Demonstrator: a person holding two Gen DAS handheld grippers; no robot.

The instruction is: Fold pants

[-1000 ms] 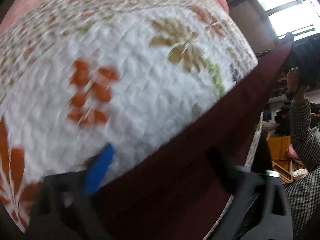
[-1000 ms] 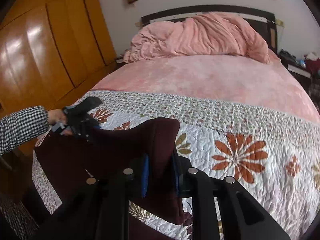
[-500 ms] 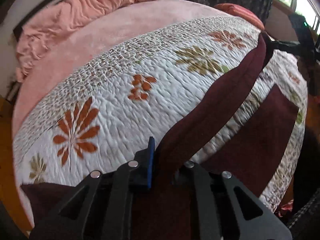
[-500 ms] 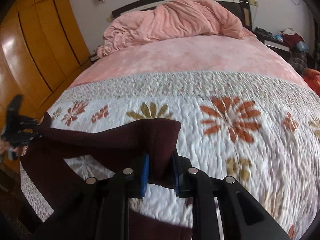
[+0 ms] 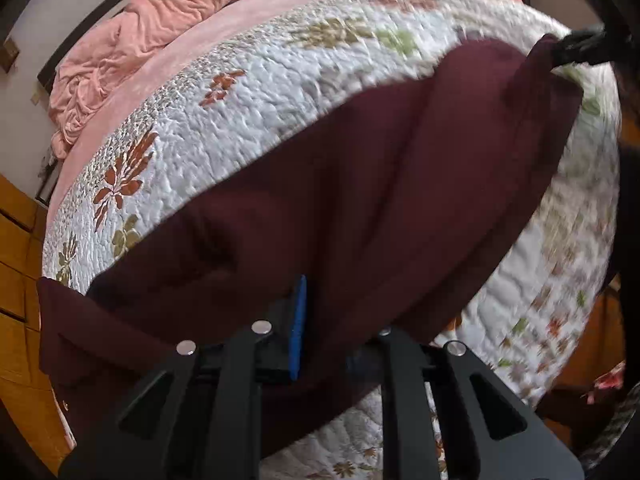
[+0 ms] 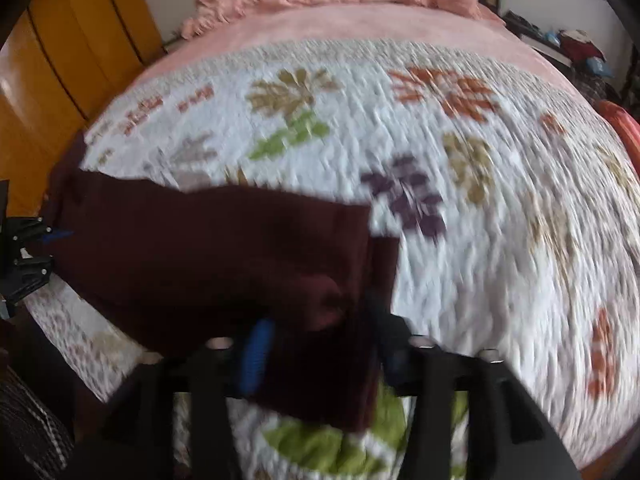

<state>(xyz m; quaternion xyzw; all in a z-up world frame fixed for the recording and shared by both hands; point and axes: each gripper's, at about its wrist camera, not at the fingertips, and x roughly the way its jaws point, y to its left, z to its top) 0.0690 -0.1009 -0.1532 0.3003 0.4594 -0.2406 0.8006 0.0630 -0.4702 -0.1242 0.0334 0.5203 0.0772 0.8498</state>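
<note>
The dark maroon pants [image 5: 360, 184] lie stretched in a long doubled band across the floral quilt [image 5: 260, 92]. My left gripper [image 5: 328, 332] is shut on one end of the band, and cloth hides its right pad. The other gripper shows as a dark shape [image 5: 580, 50] at the far end. In the right wrist view, my right gripper [image 6: 320, 344] hangs low over the pants [image 6: 208, 248]. Its jaws are opening, with a bunched fold lying loose between the spread fingers. My left gripper [image 6: 28, 248] is at the cloth's far left end.
A pink sheet [image 6: 360, 24] covers the bed beyond the quilt, with a crumpled pink blanket [image 5: 168, 20] by the headboard. A wooden wardrobe [image 6: 80, 40] stands along the bed's left side. Clutter sits on a stand [image 6: 576, 44] at the far right.
Both grippers have come down toward the quilt with the pants, which now lie flat in a band. The right jaws, pinched on the cloth before, have spread apart. The left stays shut.
</note>
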